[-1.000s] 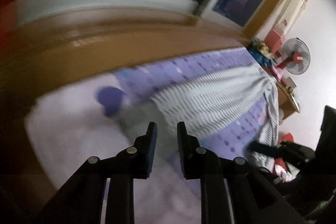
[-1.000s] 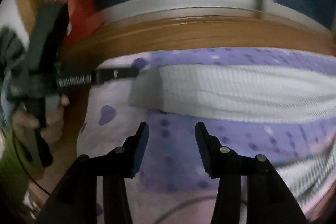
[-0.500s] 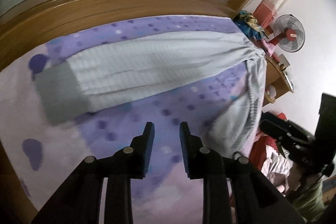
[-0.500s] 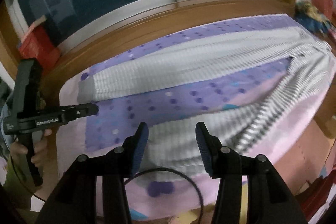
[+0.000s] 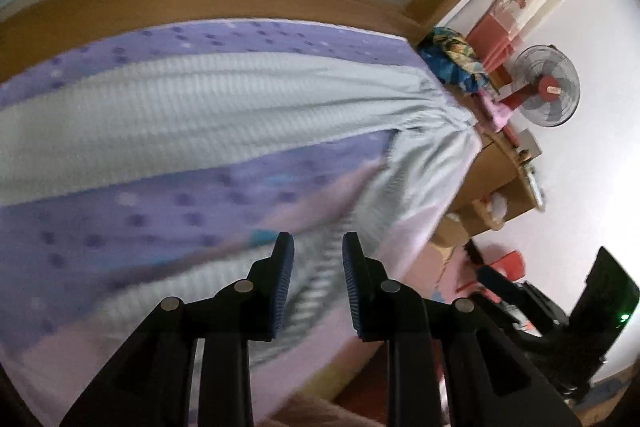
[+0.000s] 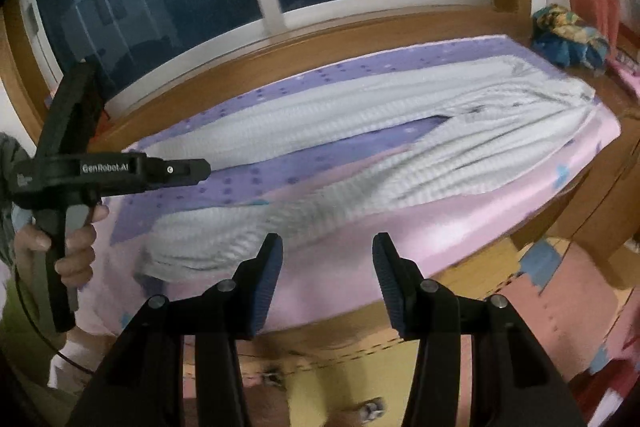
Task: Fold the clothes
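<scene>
Your ribbed grey-white garment (image 6: 360,131) is lying in two long ridged bands on the dotted purple bed sheet (image 6: 320,151). Your left tool (image 5: 316,251), lettered "GenRobot.AI", is gaping narrowly and empty; your right tool (image 6: 326,247) is standing wider, gripping nothing.

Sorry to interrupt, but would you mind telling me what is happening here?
A person holds a claw in each hand over a bed where light striped trousers lie spread, legs apart. The left claw and right claw are both open and empty, hovering near the bed's edge. No fold has been made yet.
</scene>
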Action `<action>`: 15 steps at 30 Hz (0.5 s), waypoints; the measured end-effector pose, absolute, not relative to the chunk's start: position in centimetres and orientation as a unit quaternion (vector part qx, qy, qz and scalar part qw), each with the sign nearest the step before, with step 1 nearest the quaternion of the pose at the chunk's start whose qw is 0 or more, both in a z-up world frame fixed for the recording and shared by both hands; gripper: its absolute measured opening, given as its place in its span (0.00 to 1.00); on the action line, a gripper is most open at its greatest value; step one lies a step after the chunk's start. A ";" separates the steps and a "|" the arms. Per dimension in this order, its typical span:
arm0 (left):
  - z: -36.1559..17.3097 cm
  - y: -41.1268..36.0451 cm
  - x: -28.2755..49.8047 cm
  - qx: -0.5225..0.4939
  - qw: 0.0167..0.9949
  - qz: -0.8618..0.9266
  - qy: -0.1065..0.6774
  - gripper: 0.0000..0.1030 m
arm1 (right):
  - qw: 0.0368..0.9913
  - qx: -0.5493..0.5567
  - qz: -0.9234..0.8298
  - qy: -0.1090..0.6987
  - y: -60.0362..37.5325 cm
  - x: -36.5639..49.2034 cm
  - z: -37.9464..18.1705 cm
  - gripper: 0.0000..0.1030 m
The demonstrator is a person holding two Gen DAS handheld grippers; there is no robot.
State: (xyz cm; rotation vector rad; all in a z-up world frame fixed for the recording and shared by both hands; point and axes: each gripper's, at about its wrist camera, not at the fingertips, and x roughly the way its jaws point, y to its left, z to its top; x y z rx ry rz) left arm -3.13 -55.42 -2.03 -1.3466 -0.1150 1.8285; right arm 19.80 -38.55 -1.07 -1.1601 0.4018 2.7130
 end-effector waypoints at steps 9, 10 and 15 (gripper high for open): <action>-0.6 -45.9 -3.1 -0.519 0.412 0.749 -0.005 0.24 | 0.078 -0.374 0.912 0.150 -27.0 20.5 1.2 0.46; -0.7 -44.8 -3.5 -0.516 0.412 0.751 -0.004 0.24 | 0.078 -0.372 0.912 0.154 -25.4 20.3 1.4 0.46; -1.9 -38.1 -6.6 -0.502 0.417 0.758 -0.005 0.24 | 0.102 -0.387 0.909 0.118 -18.8 17.8 1.7 0.46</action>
